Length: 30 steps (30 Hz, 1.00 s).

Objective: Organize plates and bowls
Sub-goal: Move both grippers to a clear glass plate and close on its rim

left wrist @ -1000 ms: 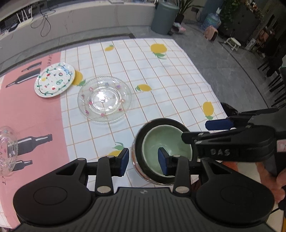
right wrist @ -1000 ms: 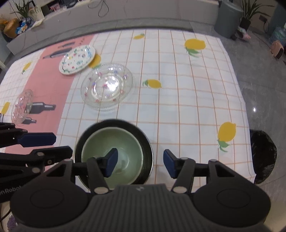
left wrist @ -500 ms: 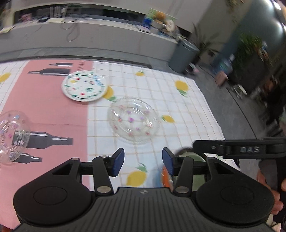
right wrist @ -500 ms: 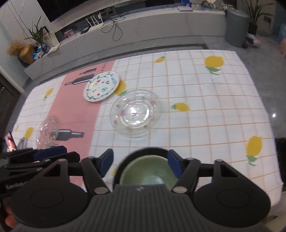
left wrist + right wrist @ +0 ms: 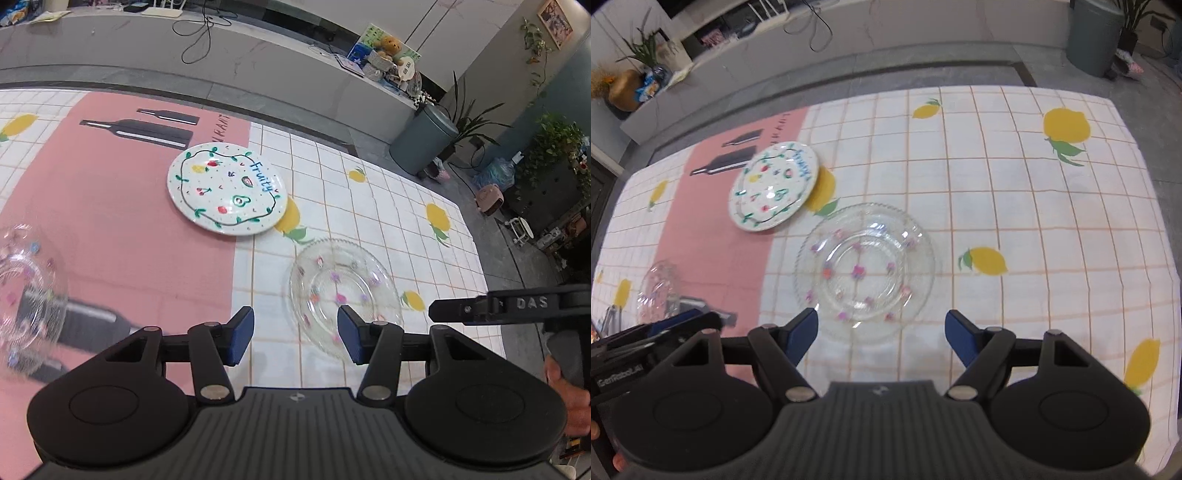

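A clear glass plate with small flowers (image 5: 865,266) lies on the tablecloth just ahead of my right gripper (image 5: 881,336), which is open and empty. It also shows in the left wrist view (image 5: 343,291). A white plate with fruit drawings (image 5: 227,187) lies further back, also seen in the right wrist view (image 5: 774,185). A small clear glass bowl (image 5: 22,295) sits at the left, and shows in the right wrist view (image 5: 659,290). My left gripper (image 5: 295,334) is open and empty, above the cloth. The green bowl is out of view.
The table has a lemon-print checked cloth (image 5: 1034,206) with a pink band (image 5: 110,206). The right gripper's body (image 5: 517,304) shows at the right in the left wrist view. A grey bin (image 5: 424,147) and plants stand on the floor beyond.
Both grippers have risen and pulled back from the green bowl nested in the dark bowl, which has left both views. The left gripper has swung left towards the plates.
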Tool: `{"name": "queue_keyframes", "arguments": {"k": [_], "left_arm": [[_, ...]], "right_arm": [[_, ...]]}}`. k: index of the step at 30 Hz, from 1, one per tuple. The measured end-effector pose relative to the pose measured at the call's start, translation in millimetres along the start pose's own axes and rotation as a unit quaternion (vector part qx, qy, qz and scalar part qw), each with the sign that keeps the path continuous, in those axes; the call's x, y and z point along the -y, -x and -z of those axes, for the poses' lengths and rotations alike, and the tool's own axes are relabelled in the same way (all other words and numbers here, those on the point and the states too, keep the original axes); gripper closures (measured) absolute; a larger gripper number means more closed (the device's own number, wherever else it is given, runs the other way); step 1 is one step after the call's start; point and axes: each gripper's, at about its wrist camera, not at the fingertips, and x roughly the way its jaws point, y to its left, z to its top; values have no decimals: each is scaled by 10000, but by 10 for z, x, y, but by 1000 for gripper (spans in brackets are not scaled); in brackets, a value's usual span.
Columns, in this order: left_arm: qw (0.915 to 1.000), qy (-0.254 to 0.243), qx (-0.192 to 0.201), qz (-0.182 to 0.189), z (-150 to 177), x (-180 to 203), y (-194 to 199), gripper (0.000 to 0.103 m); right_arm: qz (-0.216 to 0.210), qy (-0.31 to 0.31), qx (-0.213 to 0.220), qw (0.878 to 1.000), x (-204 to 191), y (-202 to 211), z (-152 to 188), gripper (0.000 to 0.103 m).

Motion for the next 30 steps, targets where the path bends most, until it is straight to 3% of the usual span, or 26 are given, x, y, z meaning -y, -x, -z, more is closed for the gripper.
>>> {"name": "queue_keyframes", "arguments": {"k": [4,10,15,19,23,28,30], "left_arm": [[9997,78,-126,217,-136,-67,-239,43],[9991,168,-319,237,-221,-61,-725,44],[9976,428,-513,202,-167,-130,-966,56],[9975,366,-577,180,-129,-154,-1020,63],[9972,383,-574,281,-152,-178,-1057,70],[9972,347,-581,325,-149,-150,-1077,77],[9971,312,-614,317,-140,-130,-1093,84]], "right_arm": [[63,-194,-234,9995,191,-284,-252,36],[-32,-574,-502,9971,448,-665,-448,44],[-153,-714,-634,9953,529,-863,-443,50],[-187,-681,-749,9947,574,-955,-405,57],[-251,-726,-764,9941,613,-1002,-388,72],[-342,-774,-694,9940,621,-1002,-394,73],[-350,-735,-676,9944,609,-999,-381,81]]}}
